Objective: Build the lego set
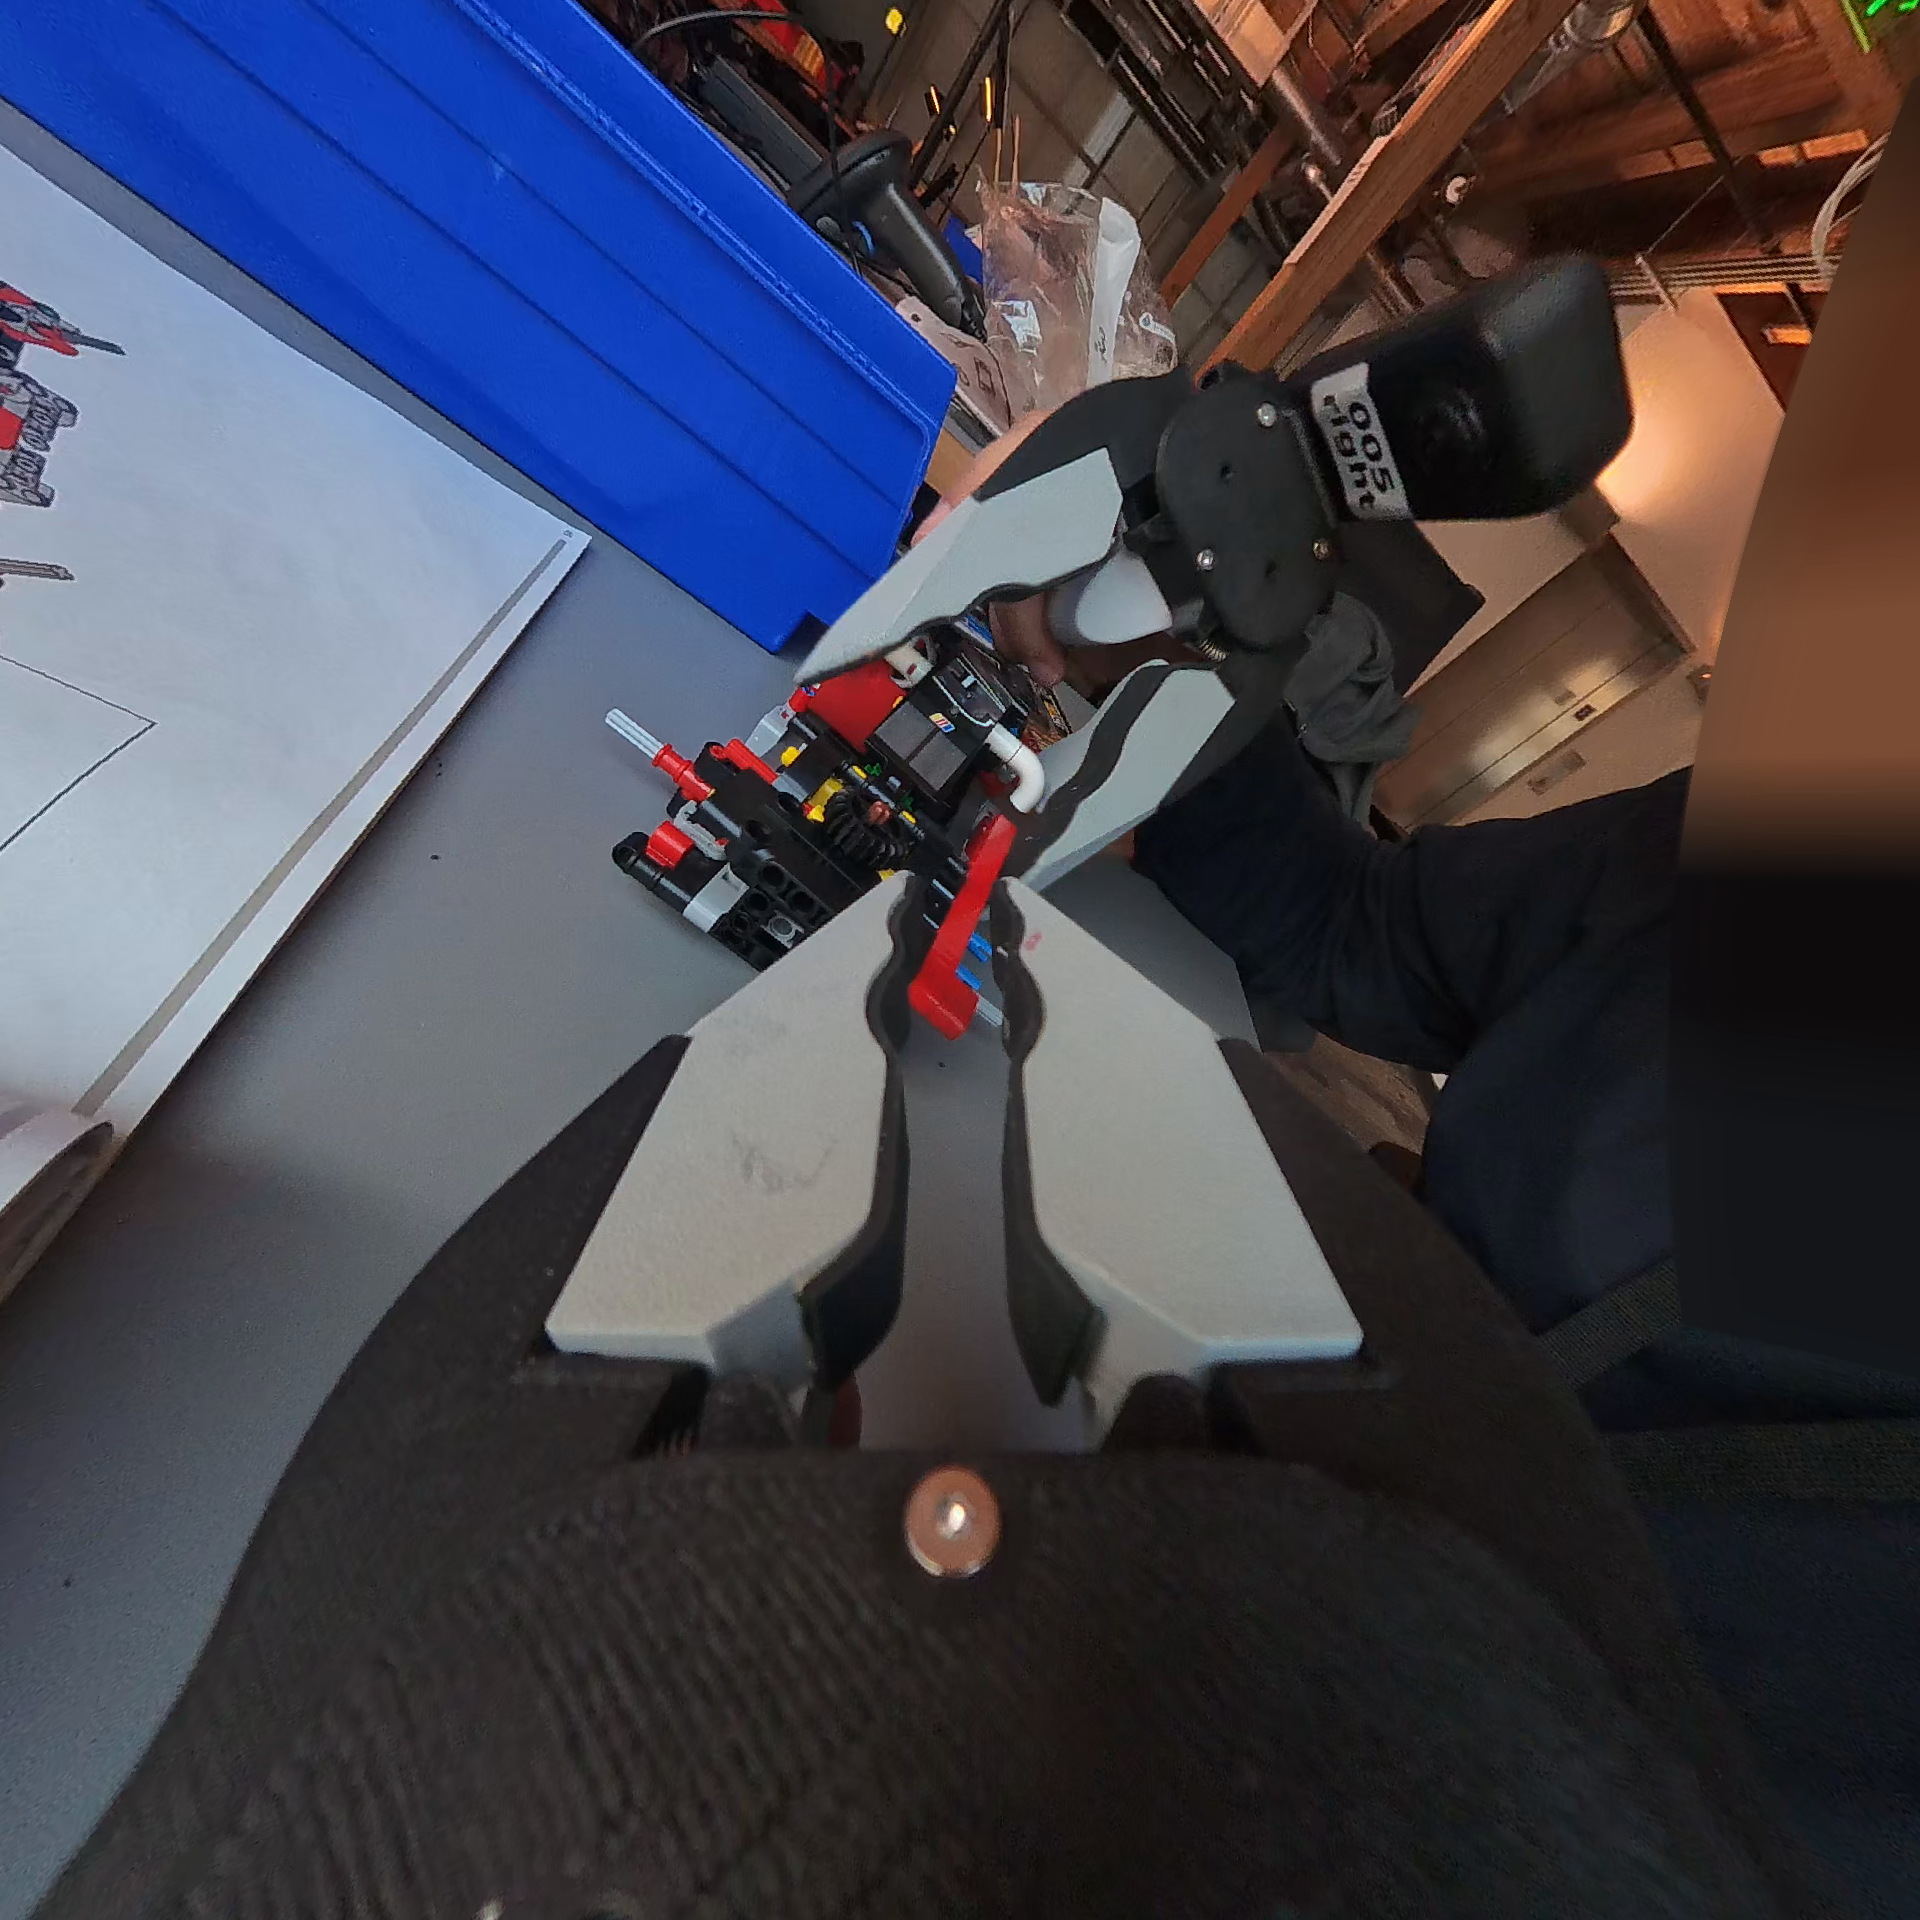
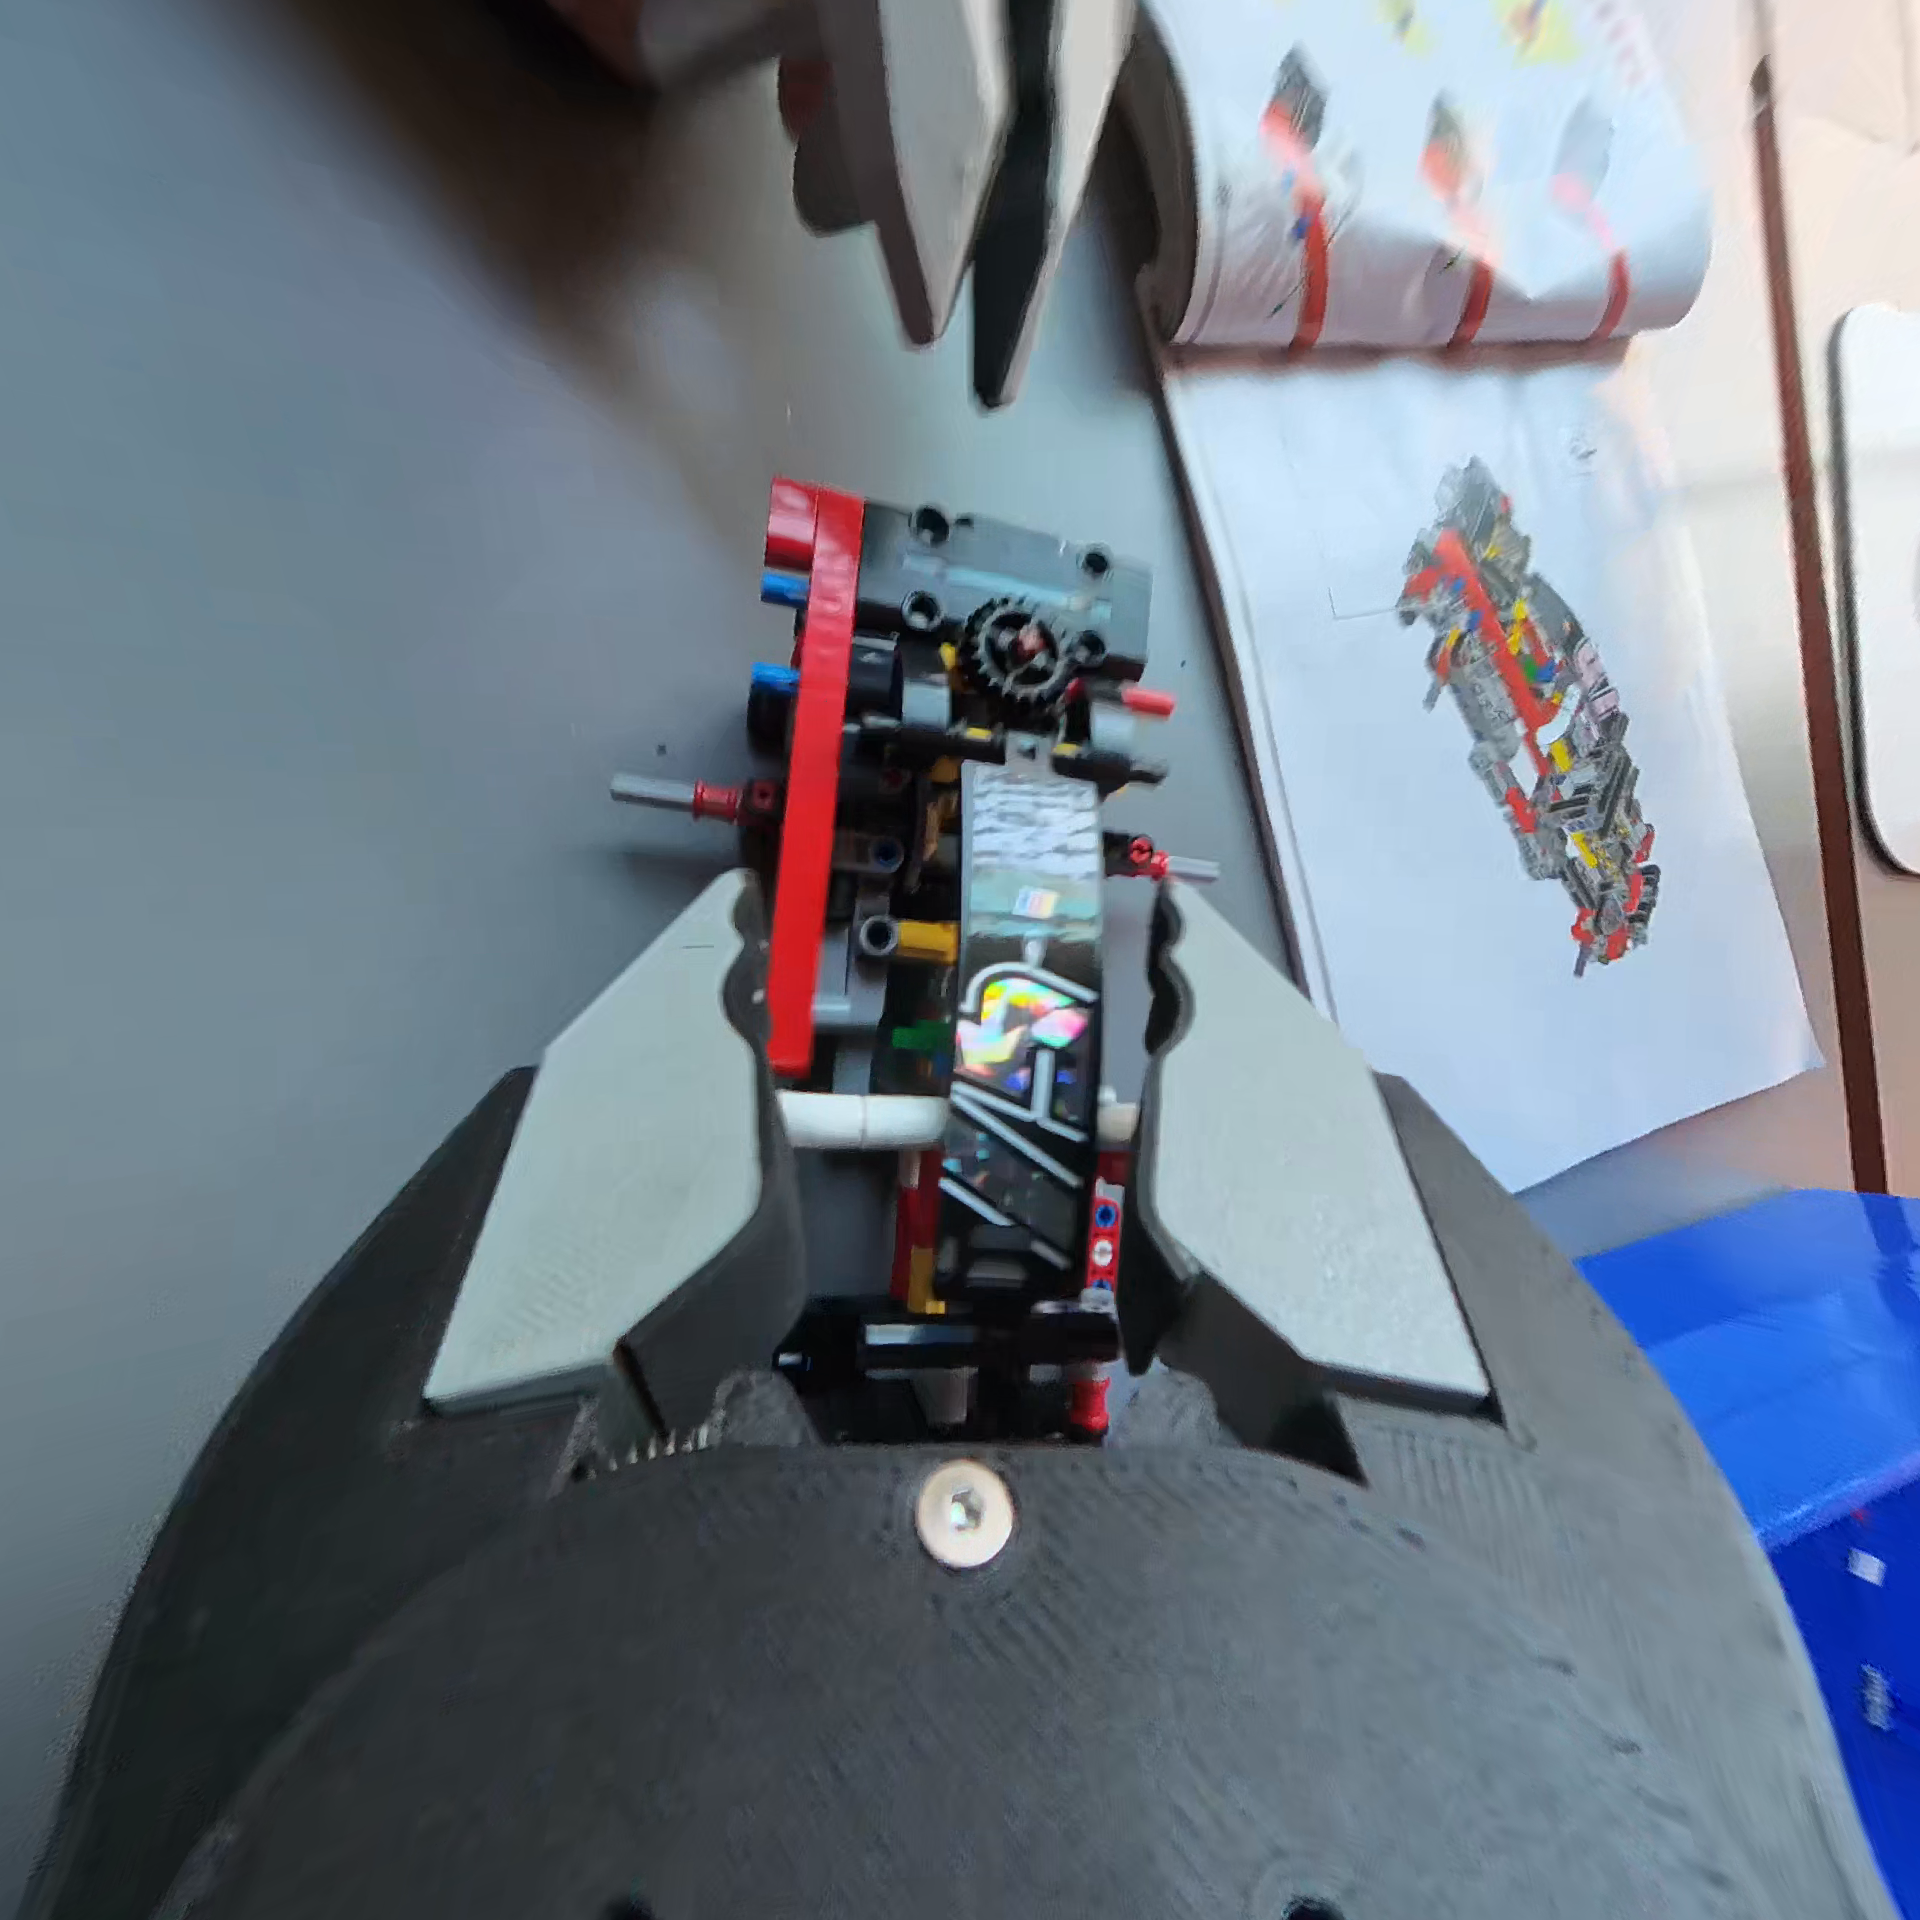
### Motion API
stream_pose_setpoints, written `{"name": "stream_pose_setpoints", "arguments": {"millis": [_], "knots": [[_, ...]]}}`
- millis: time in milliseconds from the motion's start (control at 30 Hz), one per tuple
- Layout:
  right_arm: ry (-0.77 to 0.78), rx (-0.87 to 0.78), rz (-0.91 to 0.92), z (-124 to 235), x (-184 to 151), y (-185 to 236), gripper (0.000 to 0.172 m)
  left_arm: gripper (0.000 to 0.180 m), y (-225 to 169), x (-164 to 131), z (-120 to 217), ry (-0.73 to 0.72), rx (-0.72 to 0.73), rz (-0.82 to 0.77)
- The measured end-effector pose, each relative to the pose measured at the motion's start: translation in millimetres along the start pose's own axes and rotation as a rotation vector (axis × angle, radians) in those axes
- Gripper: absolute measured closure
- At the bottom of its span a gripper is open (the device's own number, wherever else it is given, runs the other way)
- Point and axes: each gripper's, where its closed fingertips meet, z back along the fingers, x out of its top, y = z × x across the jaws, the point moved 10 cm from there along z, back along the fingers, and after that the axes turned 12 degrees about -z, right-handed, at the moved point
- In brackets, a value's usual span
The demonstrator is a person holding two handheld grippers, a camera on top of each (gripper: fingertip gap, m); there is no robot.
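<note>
**Brick chassis between spread right fingers**

The right gripper (image 2: 953, 888) straddles the brick-built chassis (image 2: 997, 644) lying on the grey table (image 2: 312, 623). Its fingers are spread, with a gap at one pad. The left gripper (image 1: 948, 894) hovers near the chassis's far end — nearly closed, gripping nothing.

Black-and-red brick-built model (image 2: 935, 883) on grey table (image 2: 312, 623), between open tongs (image 2: 951, 935).

Brick model (image 2: 935, 831) on table (image 2: 312, 520), between bin (image 1: 520, 260) and open instruction booklet (image 2: 1507, 727).

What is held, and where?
Nothing plainly held: the right gripper's fingers straddle the brick model, with a gap on one side; left gripper at its red beam, cannot tell.
</note>
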Motion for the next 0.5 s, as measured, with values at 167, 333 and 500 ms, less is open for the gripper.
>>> {"name": "stream_pose_setpoints", "arguments": {"millis": [167,333,500], "knots": [[0.021,0.022,0.008,0.1,-1.4,2.0,0.11,0.17,-0.1,-0.1,-0.3,0.002,0.0,0.0],[0.011,0.038,-0.011,0.0,-2.7,-1.1,0.11,0.17,0.1,-0.1,-0.3,0.001,-0.003,0.002],[0.006,0.031,-0.005,0.6,-4.1,-2.1,0.111,0.17,0.0,-0.3,-0.4,0.003,-0.004,0.002]]}}
